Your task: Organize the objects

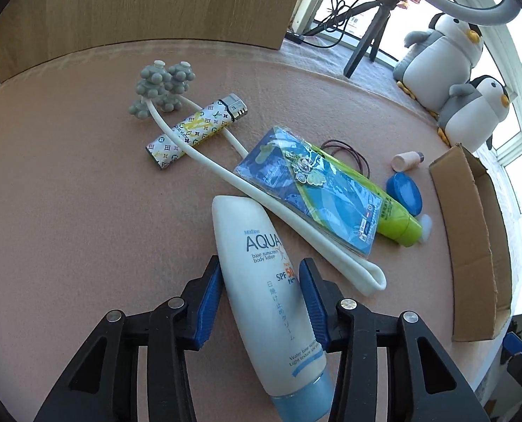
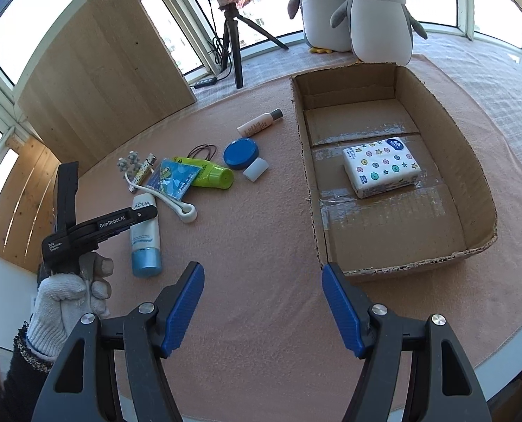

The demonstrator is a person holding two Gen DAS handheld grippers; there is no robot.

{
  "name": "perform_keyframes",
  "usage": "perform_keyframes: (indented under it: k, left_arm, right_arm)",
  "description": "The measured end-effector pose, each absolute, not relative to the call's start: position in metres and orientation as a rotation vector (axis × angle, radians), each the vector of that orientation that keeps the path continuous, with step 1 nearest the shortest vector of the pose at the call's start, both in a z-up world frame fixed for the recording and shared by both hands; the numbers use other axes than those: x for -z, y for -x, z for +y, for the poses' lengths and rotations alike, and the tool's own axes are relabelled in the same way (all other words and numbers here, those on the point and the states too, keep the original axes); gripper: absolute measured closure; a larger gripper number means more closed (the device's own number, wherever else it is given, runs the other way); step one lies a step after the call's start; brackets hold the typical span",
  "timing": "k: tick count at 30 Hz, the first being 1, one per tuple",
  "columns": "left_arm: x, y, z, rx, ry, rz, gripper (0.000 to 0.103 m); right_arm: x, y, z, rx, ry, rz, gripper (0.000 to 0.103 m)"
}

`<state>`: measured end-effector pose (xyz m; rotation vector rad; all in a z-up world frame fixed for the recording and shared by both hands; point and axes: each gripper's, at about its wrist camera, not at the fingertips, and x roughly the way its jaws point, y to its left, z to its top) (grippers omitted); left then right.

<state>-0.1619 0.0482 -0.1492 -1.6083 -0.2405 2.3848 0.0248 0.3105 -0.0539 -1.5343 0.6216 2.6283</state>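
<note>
Step in hand, as judged: the sunscreen tube [image 1: 261, 281] is being picked for transfer into the cardboard box [image 2: 472, 190]. The left gripper [image 1: 261, 281] is being straddled across the tube's mid-body, blue pads [image 1: 208, 302] flanking it on both sides. Pads look at or near contact; firm clamping cannot be confirmed from either view. The tube is lying flat on the pink mat [image 1: 67, 211], cap end toward the camera, far end just touching the white massager handle [image 1: 296, 232].

For a clean grip: squeeze should be kept on the stiffer printed section, not the soft crimped end, since the tube is likely to deform and slip. A straight-up lift is being advised first, so the massager handle and the blue packet [image 1: 306, 193] beside it are not being dragged along.

The right gripper [image 2: 262, 306] is being held wide apart with nothing between its fingers, hovering over bare mat just beside the box's near-left corner. Relative to the box: the tube is lying well to its left; a tissue pack [image 2: 380, 170] is already sitting inside it.
</note>
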Motion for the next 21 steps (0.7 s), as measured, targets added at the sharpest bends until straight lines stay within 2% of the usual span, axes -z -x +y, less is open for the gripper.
perform_keyframes:
  k: [4,10,14,15,16,19,21]
  left_arm:
    - [0.152,0.145,0.049,-2.377,1.583,-0.285,0.068]
    - [0.154,0.106,0.042,-2.339,1.568,-0.415,0.069]
    - [0.153,0.077,0.043,-2.313,1.57,-0.419,0.068]
    - [0.153,0.071,0.042,-2.304,1.571,-0.421,0.064]
    - [0.152,0.067,0.042,-2.294,1.573,-0.414,0.054]
    - [0.144,0.051,0.036,-2.346,1.55,-0.325,0.034]
    - [0.141,0.044,0.03,-2.353,1.551,-0.29,0.034]
  right_arm:
    - [0.056,-0.025,0.31,-2.628,1.546,0.627,0.037]
    - [0.061,-0.018,0.297,-2.663,1.59,0.623,0.037]
    - [0.068,-0.009,0.281,-2.691,1.647,0.608,0.037]
    - [0.069,-0.007,0.278,-2.696,1.655,0.602,0.037]
    - [0.071,-0.005,0.273,-2.704,1.661,0.596,0.037]
    - [0.075,0.0,0.257,-2.74,1.67,0.554,0.037]
    - [0.08,0.001,0.247,-2.766,1.669,0.524,0.037]
